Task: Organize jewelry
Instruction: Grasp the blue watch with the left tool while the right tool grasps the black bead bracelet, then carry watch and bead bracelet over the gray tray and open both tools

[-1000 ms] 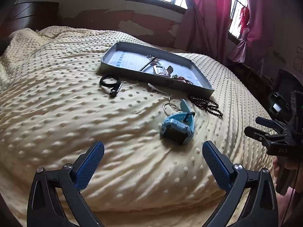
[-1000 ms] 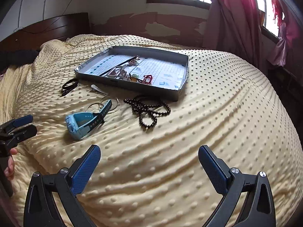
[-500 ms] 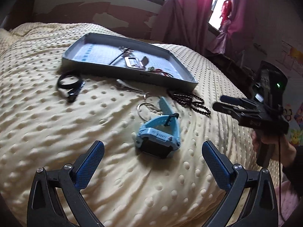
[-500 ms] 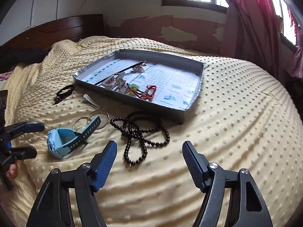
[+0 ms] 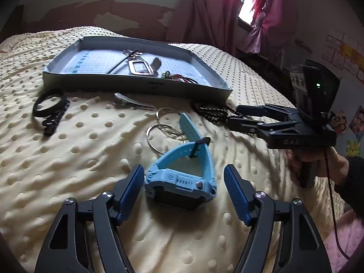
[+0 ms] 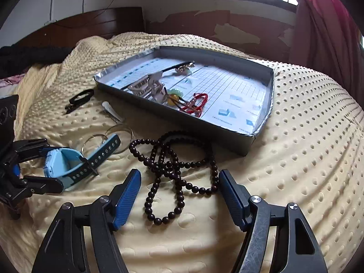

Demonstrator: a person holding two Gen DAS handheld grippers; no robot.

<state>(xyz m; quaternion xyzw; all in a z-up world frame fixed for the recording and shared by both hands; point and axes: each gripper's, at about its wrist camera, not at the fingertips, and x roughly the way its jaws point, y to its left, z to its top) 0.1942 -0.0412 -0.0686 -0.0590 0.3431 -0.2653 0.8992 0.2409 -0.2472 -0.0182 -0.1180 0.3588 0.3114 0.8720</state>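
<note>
A light blue watch (image 5: 182, 182) lies on the cream dotted blanket, between the fingers of my left gripper (image 5: 184, 191), which is open; a gap shows at the right pad. A dark bead necklace (image 6: 177, 166) lies in a tangle just ahead of and between the fingers of my right gripper (image 6: 179, 193), also open. The right wrist view shows the left gripper (image 6: 41, 166) straddling the watch (image 6: 66, 163). From the left wrist view, the right gripper (image 5: 234, 113) hovers over the beads (image 5: 213, 113). A grey tray (image 5: 136, 84) behind holds a few pieces.
On the blanket in front of the tray (image 6: 182, 122) lie black hair ties (image 5: 50, 107), a silver hair clip (image 5: 132, 104) and thin metal rings (image 5: 163, 129). A red bracelet (image 6: 195, 104) lies inside the tray. A wooden headboard (image 6: 79, 25) stands behind, with pink curtains at the right.
Both grippers have moved forward and down toward the blanket and their jaws have narrowed. The left now straddles the watch and the right straddles the beads.
</note>
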